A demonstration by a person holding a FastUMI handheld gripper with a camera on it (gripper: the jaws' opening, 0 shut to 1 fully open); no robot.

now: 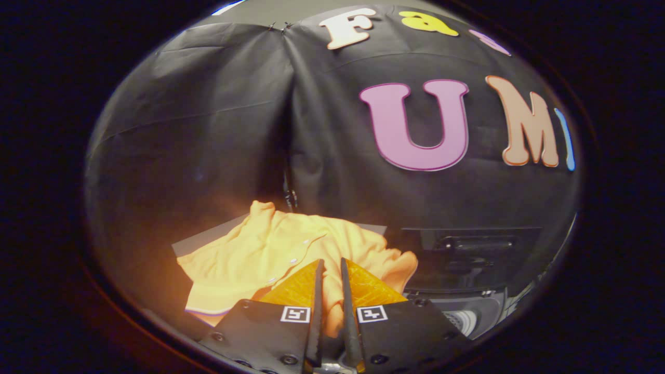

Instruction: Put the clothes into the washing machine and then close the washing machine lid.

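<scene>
A yellow button-up shirt (270, 249) lies crumpled on a grey surface (208, 240), spreading out ahead of and to the left of my fingers. My gripper (331, 264) is nearly closed, and a fold of the shirt fills the narrow gap between both fingers. To the right stands the washing machine (488, 306) with its dark lid (467, 249) raised upright. Its ribbed drum opening (462, 320) shows just beyond my right finger.
The booth's black cloth wall (218, 135) hangs close behind the shirt and the machine. The grey surface ends at a front edge left of my fingers. The shirt's right sleeve (402, 267) hangs toward the machine.
</scene>
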